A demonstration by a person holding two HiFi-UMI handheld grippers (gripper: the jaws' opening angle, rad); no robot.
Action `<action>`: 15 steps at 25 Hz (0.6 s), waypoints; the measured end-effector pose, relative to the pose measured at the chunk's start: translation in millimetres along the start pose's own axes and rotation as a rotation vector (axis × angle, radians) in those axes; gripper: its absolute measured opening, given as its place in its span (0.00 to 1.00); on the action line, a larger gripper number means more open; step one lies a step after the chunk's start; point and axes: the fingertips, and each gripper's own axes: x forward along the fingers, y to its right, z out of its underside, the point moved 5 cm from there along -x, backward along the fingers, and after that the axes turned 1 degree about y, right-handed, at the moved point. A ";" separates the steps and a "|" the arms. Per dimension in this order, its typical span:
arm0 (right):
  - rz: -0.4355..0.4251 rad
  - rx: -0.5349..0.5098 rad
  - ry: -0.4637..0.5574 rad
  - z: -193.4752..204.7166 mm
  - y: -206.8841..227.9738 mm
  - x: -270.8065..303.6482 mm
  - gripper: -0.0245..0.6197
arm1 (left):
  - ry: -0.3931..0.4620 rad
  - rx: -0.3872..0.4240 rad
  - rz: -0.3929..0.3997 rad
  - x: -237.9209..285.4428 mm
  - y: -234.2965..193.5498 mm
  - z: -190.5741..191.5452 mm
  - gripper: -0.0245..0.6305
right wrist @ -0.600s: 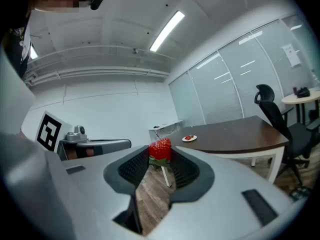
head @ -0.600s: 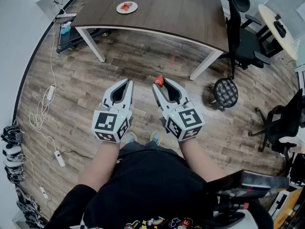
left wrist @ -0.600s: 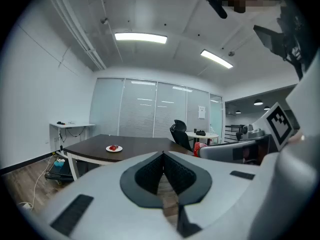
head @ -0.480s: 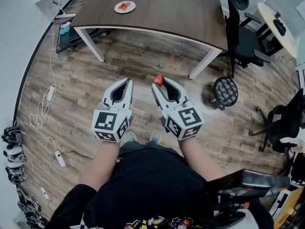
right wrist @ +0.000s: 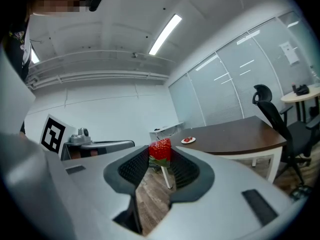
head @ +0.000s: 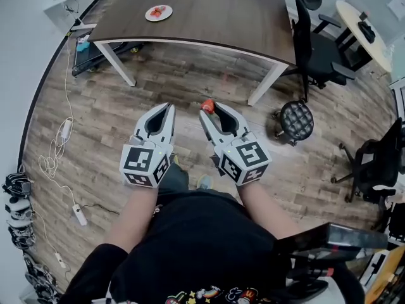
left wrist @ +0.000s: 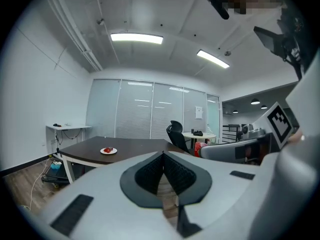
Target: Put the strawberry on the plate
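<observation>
A red strawberry (right wrist: pixel 160 149) with green leaves sits pinched between the tips of my right gripper (right wrist: pixel 160 153), which is shut on it; in the head view the strawberry (head: pixel 207 105) shows at the tip of the right gripper (head: pixel 209 108). My left gripper (head: pixel 168 107) is beside it, shut with nothing in it; in its own view the left gripper (left wrist: pixel 162 154) has its pads touching. A white plate (head: pixel 158 12) holding something red sits on the dark wooden table (head: pixel 221 11), far ahead of both grippers. The plate (right wrist: pixel 188 140) (left wrist: pixel 108 150) is small in both gripper views.
I stand on a wood-plank floor (head: pixel 95 125) well short of the table. Black office chairs (head: pixel 316 49) stand right of the table, a stool (head: pixel 297 122) nearer. A round table (head: pixel 364 33) is at the far right. Cables (head: pixel 60 138) trail along the left wall.
The table and plate have shifted slightly left and up in the head view, and one foot has stepped forward. Both grippers keep their pose, the strawberry still held.
</observation>
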 end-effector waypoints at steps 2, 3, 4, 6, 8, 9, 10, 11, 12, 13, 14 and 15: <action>0.001 -0.007 0.002 0.0 0.1 -3.0 0.25 | 0.013 0.006 0.001 0.2 -0.6 -2.0 0.04; 0.001 -0.012 0.003 0.7 0.0 -3.9 0.25 | 0.019 0.008 0.003 0.4 -1.3 -1.9 0.04; 0.000 -0.017 0.005 2.0 -0.2 -4.3 0.25 | 0.024 0.010 0.005 0.7 -2.2 -0.6 0.04; -0.004 -0.025 0.008 6.2 -1.2 -3.2 0.25 | 0.027 0.010 0.007 1.8 -5.8 5.3 0.04; -0.009 -0.032 0.005 12.3 -1.6 1.8 0.25 | 0.029 0.000 0.007 4.8 -12.3 13.1 0.04; -0.011 -0.033 0.001 15.6 -0.9 6.1 0.25 | 0.028 -0.005 0.007 7.4 -16.4 16.8 0.04; -0.013 -0.033 -0.004 18.7 0.3 11.8 0.25 | 0.028 -0.008 0.009 10.9 -21.0 20.0 0.04; -0.015 -0.033 -0.009 21.2 2.1 18.6 0.25 | 0.028 -0.009 0.012 15.2 -26.1 22.4 0.04; -0.018 -0.034 -0.013 22.8 4.0 26.5 0.25 | 0.027 -0.009 0.015 20.2 -31.8 24.3 0.04; -0.020 -0.034 -0.016 23.7 6.1 34.9 0.25 | 0.027 -0.010 0.018 25.6 -38.0 25.5 0.04; -0.023 -0.034 -0.021 24.2 8.2 43.3 0.25 | 0.026 -0.013 0.019 31.2 -44.2 26.3 0.04; -0.025 -0.032 -0.027 24.6 10.6 51.8 0.25 | 0.023 -0.017 0.019 36.7 -50.4 26.5 0.04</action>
